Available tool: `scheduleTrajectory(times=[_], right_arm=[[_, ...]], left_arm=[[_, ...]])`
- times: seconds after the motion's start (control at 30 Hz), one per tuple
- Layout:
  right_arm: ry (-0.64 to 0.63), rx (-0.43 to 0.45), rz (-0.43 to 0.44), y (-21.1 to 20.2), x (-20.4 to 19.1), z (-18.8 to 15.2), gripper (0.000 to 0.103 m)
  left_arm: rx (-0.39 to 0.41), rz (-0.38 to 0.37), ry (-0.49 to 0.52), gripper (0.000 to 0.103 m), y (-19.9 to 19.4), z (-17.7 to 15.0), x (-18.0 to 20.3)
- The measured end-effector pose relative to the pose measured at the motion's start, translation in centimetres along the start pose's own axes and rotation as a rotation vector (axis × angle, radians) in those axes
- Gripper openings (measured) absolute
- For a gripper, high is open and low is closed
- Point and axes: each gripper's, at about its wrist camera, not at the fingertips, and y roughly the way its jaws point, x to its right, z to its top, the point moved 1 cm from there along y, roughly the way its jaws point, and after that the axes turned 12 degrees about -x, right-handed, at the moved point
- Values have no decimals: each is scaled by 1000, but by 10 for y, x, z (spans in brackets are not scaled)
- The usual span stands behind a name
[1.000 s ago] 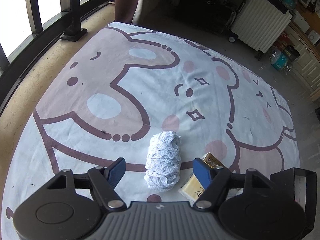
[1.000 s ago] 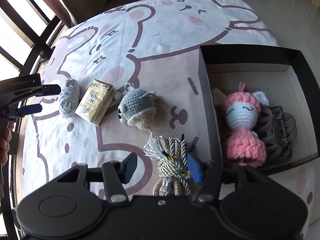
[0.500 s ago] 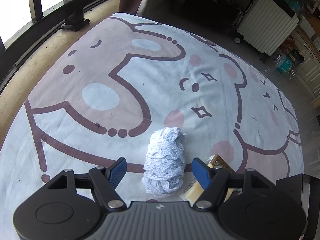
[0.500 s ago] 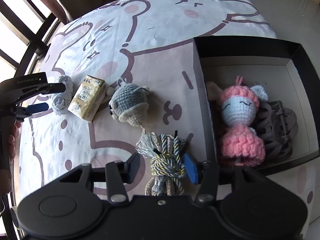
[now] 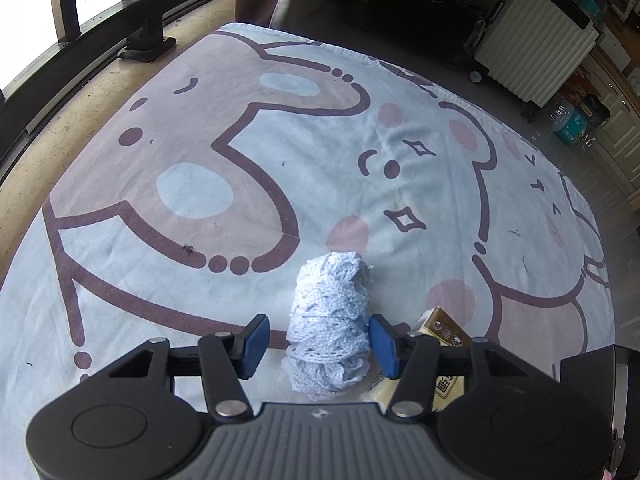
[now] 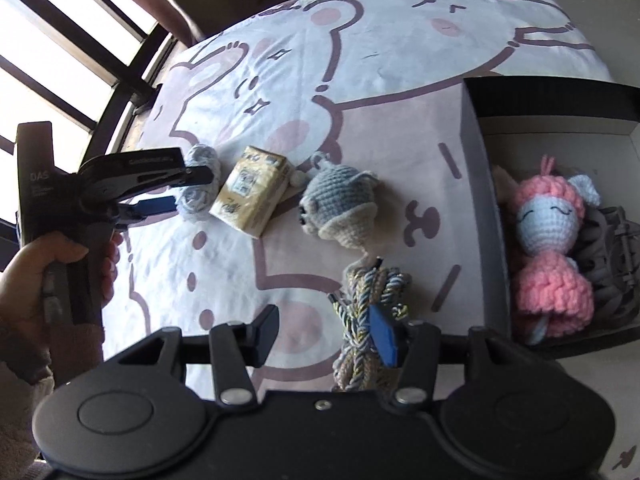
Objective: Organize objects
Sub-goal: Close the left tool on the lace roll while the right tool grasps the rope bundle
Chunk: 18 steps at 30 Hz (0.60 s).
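Yarn bundle (image 5: 330, 320), pale blue, lies on the cartoon blanket (image 5: 200, 152), long axis running straight away from the left gripper (image 5: 318, 340); jaws spread, straddling its near end, right pad touching or nearly so. Yellow carton (image 6: 252, 190) just beside it, then grey crochet toy (image 6: 340, 208). Right gripper (image 6: 326, 330) spread wide, twisted cord bundle (image 6: 366, 320) at its right finger. Black box (image 6: 474, 184) at right holds pink crochet doll (image 6: 550, 248) and a dark object. Open blanket beyond the yarn.
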Motion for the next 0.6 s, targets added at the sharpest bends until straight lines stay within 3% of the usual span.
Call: scheduleTrajectory(times=[0.07, 0.37, 0.6], right_arm=[[-23, -13, 4, 4, -7, -1, 52], [-16, 26, 44, -8, -16, 1, 52], [126, 74, -107, -23, 8, 0, 51]], left_arm=[[-6, -17, 5, 44, 0, 0, 1], [-33, -17, -3, 40, -6, 0, -2], [-60, -12, -3, 39, -14, -2, -12]])
